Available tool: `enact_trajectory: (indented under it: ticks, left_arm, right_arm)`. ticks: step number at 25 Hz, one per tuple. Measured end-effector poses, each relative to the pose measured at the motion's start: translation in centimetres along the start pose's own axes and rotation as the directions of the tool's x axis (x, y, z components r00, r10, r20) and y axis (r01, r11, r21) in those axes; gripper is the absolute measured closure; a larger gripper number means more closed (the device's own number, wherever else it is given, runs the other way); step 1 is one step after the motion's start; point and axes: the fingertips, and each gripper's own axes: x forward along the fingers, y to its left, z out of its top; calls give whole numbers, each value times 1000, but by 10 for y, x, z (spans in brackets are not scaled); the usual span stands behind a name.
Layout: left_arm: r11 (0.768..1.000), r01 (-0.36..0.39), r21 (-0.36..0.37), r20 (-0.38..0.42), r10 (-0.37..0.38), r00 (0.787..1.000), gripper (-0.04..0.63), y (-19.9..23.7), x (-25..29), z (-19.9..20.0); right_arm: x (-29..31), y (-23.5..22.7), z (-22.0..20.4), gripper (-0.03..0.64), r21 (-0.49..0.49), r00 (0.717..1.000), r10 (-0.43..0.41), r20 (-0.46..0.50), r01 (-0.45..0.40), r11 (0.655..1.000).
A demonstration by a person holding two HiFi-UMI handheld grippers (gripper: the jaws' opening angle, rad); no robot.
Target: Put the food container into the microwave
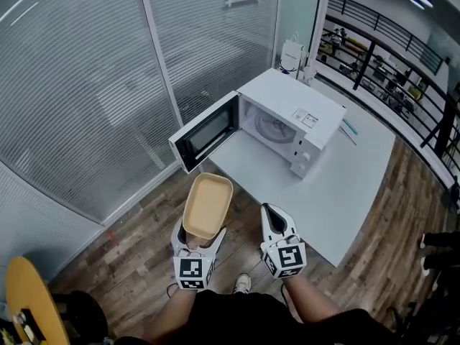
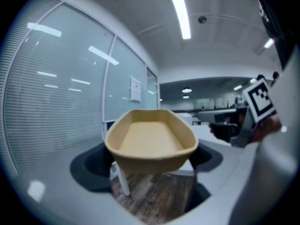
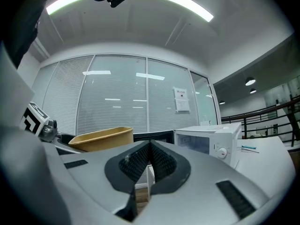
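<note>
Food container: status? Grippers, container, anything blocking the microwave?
Left gripper shut on food container, short of the table. Right gripper shut, empty. Microwave door open, path clear.

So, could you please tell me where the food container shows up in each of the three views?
Head view: the food container is low, just left of centre.
Left gripper view: the food container is at the centre, close to the camera.
Right gripper view: the food container is at the left, below mid-height.
Shared landmark: the glass wall with blinds.
</note>
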Motion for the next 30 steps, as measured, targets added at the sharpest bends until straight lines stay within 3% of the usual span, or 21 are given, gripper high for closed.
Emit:
enact_trajectory:
  ticks: [12,19,30]
  left_arm:
    - [999,35,-6,11,-34,999,101,-2,49,7]
    - [995,101,15,34,-101,994,101,13,99,21]
    - [968,249,33,17,-250,968,101,44,175,25]
  right_arm:
    - [35,-28,-3,611,44,1000,-7,22,6,999]
    - [81,-45,12,611,-7,996,-66,54,67,998]
    - [136,-79,3,611,43,972,-233,34,232,972]
